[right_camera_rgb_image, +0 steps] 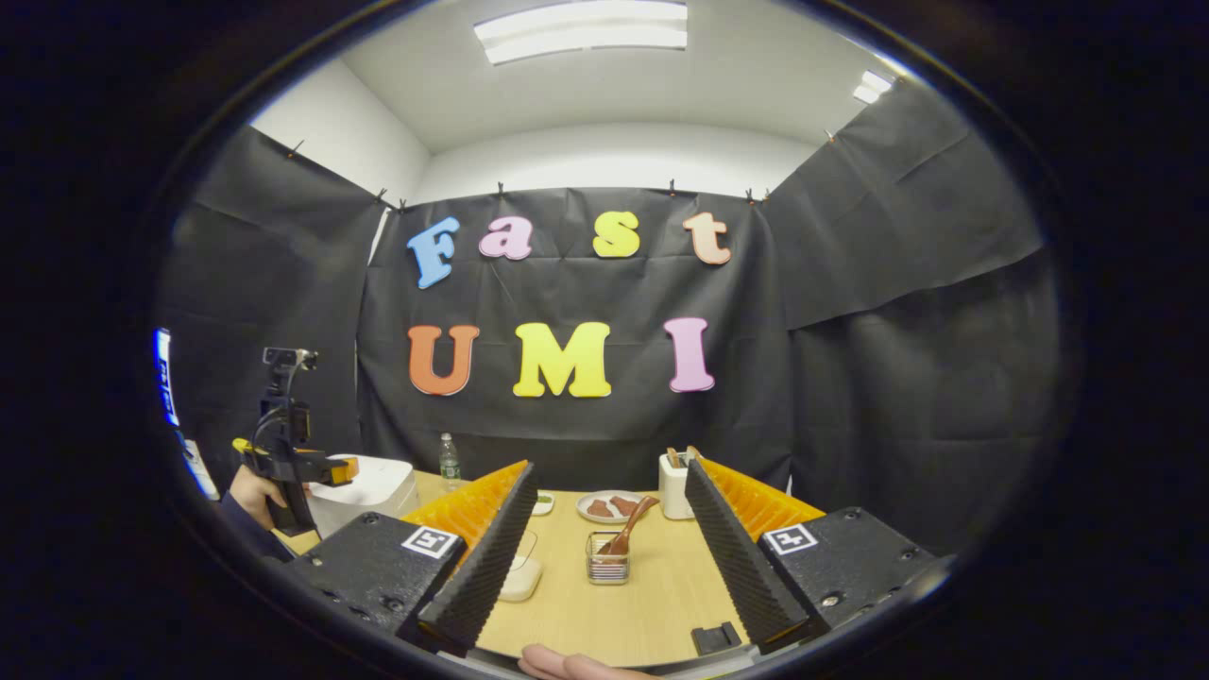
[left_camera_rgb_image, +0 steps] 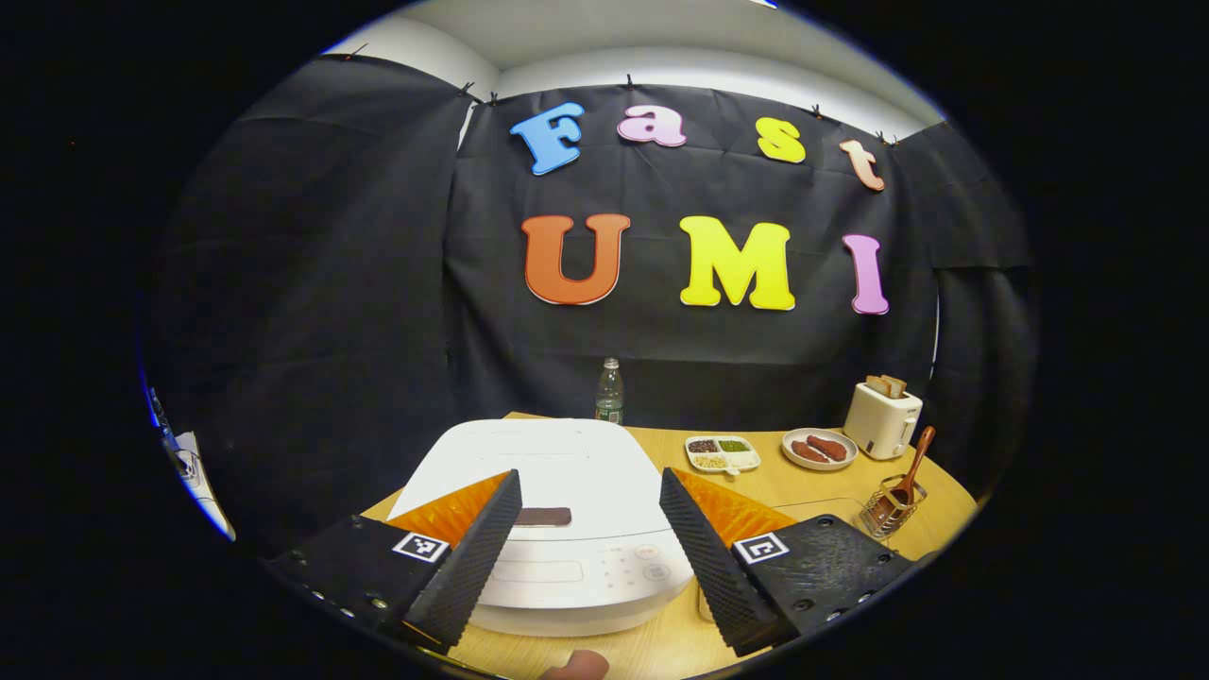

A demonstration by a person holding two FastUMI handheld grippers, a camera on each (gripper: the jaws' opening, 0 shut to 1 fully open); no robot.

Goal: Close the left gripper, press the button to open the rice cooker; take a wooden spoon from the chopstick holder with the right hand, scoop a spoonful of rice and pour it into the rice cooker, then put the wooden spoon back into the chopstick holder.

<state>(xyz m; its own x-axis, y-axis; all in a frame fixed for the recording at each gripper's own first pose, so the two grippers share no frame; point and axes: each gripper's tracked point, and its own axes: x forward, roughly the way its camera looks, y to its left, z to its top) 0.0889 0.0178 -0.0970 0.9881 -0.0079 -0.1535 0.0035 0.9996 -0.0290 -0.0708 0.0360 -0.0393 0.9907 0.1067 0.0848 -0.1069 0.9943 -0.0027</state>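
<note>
Both sets of jaws stand spread wide and hold nothing. In the left gripper view the left gripper point(left_camera_rgb_image: 587, 543) hangs above the rice cooker point(left_camera_rgb_image: 557, 515), its two ribbed fingers straddling the front of the closed white lid without touching it. The dark release button point(left_camera_rgb_image: 543, 517) lies on the lid between the fingers, nearer the left one. In the right gripper view the right gripper point(right_camera_rgb_image: 609, 552) is likewise open, pointed at the chopstick holder point(right_camera_rgb_image: 607, 557), a wire basket standing on the wooden table point(right_camera_rgb_image: 652, 604) with the wooden spoon point(right_camera_rgb_image: 631, 529) leaning in it, handle up and tilted to the right; nothing is touched.

Assessment of the step in hand: the lid is not yet opened, so the task is at its start. The left jaws should be brought fully together first, so that the closed tips form one blunt point. That point should then be centred over the button and pushed straight down, not at a slant, lest it slide onto the control panel point(left_camera_rgb_image: 647, 564) below. The lid swings up when released, so the gripper should be ready to clear its path.

Further out stand a water bottle point(left_camera_rgb_image: 610, 390), a divided dish point(left_camera_rgb_image: 723, 453), a plate point(left_camera_rgb_image: 820, 449) and a toaster point(left_camera_rgb_image: 882, 418)
</note>
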